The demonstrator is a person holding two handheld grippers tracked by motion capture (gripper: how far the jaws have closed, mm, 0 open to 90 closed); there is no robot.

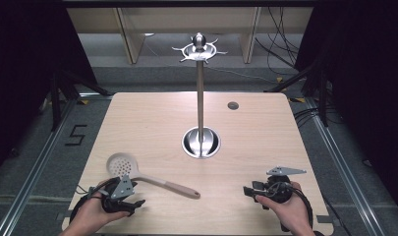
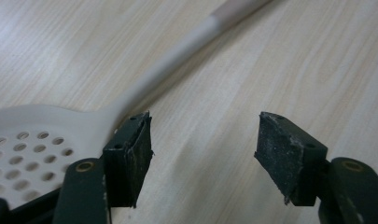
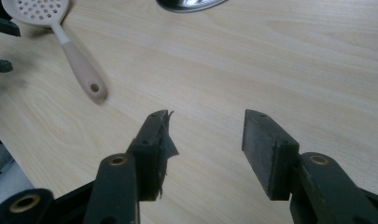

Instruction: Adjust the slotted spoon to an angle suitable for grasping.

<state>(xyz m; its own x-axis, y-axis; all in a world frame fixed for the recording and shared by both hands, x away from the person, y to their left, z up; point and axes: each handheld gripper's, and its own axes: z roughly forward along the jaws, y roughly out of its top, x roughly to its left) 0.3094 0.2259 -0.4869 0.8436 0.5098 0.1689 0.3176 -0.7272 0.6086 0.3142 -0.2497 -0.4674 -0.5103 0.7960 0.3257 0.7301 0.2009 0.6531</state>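
Approach step, by the look of it: left gripper (image 2: 203, 154) spread wide just beside slotted spoon (image 1: 132, 172), nothing pinched. Right gripper (image 3: 205, 149) spread too, idle. Next: straddle the neck, then squeeze.

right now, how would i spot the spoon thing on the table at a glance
On the pale wooden table, look left of the tall metal stand, toward the near edge. There lies a cream plastic skimmer spoon, with a round perforated bowl and a tan handle.
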